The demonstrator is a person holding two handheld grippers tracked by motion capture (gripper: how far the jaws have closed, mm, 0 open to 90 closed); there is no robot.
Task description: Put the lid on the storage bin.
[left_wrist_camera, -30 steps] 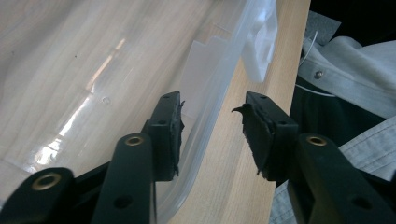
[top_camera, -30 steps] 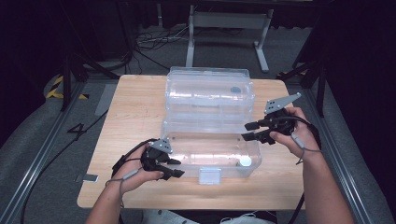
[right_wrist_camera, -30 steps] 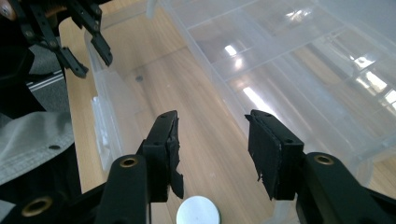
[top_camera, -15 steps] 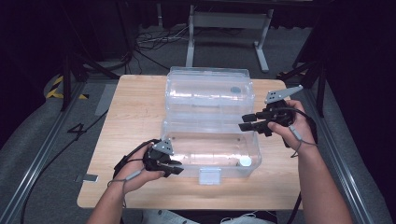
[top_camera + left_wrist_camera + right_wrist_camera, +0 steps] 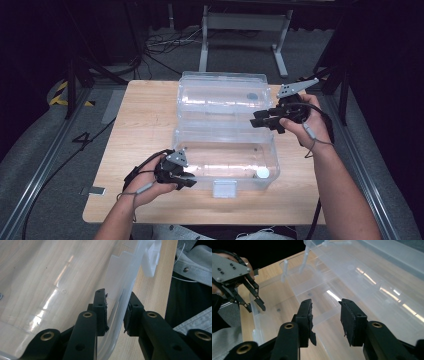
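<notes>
Table of pale wood carries one clear plastic box, its lid swung back and lying flat behind the tub. At the left, the left gripper sits at the tub's near-left corner; in the left gripper view its jaws straddle the front wall, one pad inside and one outside. They have just been closing, yet a slim gap shows on each side of the plastic, so contact is hard to confirm. Below that hand, the forearm is cut off by the picture's lower edge. Midway along the front wall hangs one white latch, and one small white round thing lies inside the tub near its right end; what it is cannot be made out. A dark round spot shows through the lid. Farther right, the right gripper hangs in the air above the seam between tub and lid, its jaws apart with nothing between them, having just been narrowing. Around the table lie grey floor, black cables and a metal frame; the room beyond is dark.
</notes>
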